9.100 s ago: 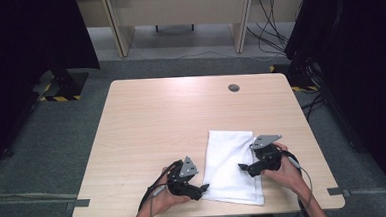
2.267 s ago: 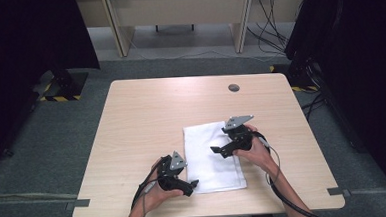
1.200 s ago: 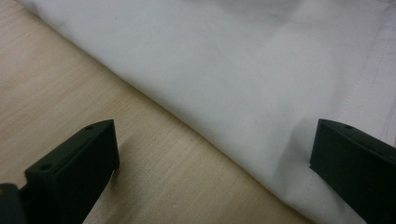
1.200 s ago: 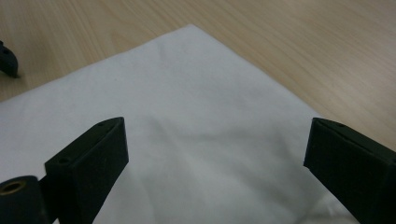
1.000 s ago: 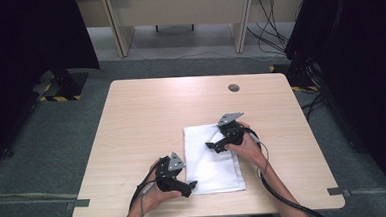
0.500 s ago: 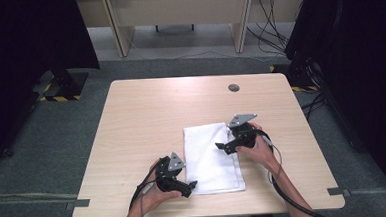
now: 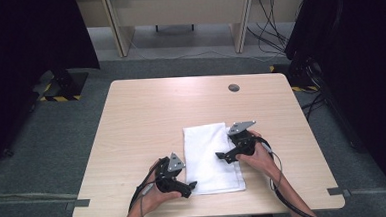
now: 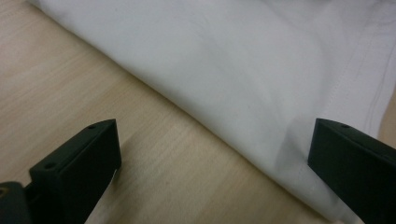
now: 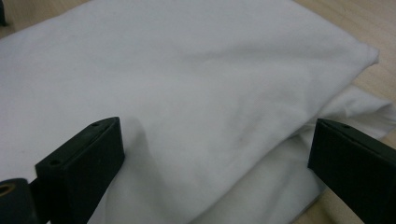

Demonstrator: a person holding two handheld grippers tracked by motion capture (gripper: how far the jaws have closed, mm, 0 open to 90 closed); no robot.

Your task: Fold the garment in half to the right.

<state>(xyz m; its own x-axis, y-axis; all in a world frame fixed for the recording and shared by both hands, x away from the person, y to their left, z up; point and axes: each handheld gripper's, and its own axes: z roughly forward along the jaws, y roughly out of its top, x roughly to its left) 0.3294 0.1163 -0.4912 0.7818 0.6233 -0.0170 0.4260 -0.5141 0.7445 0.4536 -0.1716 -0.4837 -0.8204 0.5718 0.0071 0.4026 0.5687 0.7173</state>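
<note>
Here, a white cloth [image 7: 211, 157] lies folded into a tall rectangle on the near middle of the wooden table [image 7: 146, 121], its near edge close to the table's front edge. In the right gripper view the fold shows as stacked layers, the upper layer ending at a corner toward the right with a lower layer peeking out beneath it.

Right gripper [image 7: 221, 157]: over the cloth's right half, jaws pointing toward its middle. Jaws stand wide apart and have just been opening; cloth lies under and between them, but neither pad pinches it. Nothing held.

Left gripper [image 7: 191, 185]: at the cloth's near left corner. Jaws wide too. In the left gripper view one pad sits over bare wood, the other over the hemmed edge, with the cloth's folded edge running slantwise between them. No grip on it that I can see.

Step in hand, as I judge it: a fold has just been laid down and let go; both tools are free above the cloth, between folds.

Next move likely calls for a fresh pinch on an edge or corner. All stacked layers need catching together, or the top one will peel off alone. The left gripper is well placed at its corner; the right needs to shift outward to the right edge before closing.
</note>
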